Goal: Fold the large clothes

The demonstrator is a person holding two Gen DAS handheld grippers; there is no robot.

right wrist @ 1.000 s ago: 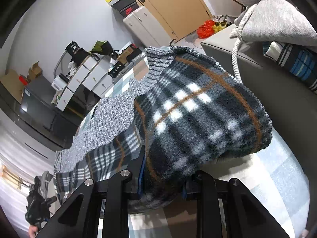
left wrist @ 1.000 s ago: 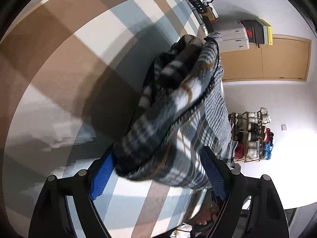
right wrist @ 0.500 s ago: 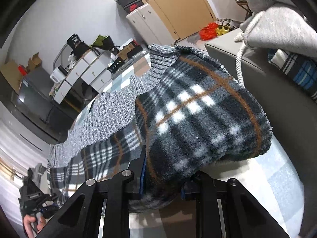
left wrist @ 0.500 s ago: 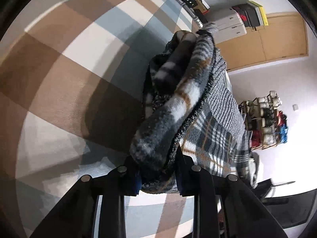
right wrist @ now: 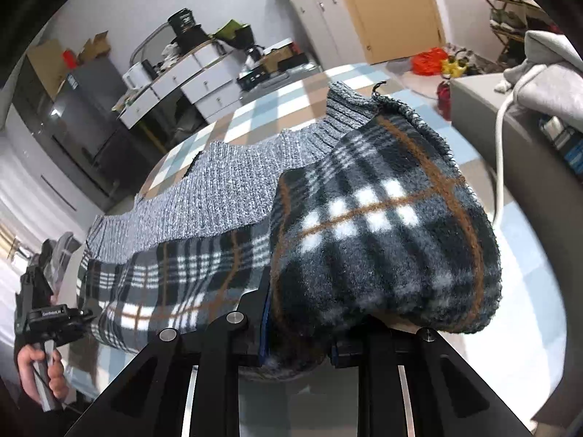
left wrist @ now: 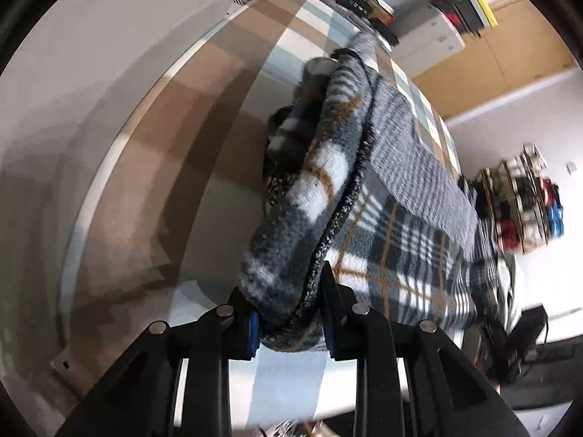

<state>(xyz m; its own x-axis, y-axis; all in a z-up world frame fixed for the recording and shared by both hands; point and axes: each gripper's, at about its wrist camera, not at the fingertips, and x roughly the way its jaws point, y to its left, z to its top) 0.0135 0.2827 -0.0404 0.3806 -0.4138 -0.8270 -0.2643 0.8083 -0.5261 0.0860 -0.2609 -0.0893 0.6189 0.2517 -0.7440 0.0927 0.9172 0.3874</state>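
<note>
Both grippers clamped on the plaid garment

Left gripper and right gripper angle down, each pinching a bunched end of the garment, which stretches between them over the checked tablecloth. Left jaws just closed. Drawers, door behind.

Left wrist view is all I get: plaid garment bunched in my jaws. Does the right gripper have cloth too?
Observer: Yes. The right gripper is shut on a thick fold of the same plaid garment.
Operator: What lies past that fold on its far side?
Observer: A grey sofa with a grey hoodie heaped on top; its white cord hangs down.
Operator: Can you see my left gripper from there?
Observer: Yes, at that view's lower left, with the hand holding its handle; the garment stretches across the checked cover between the two grippers.
</note>
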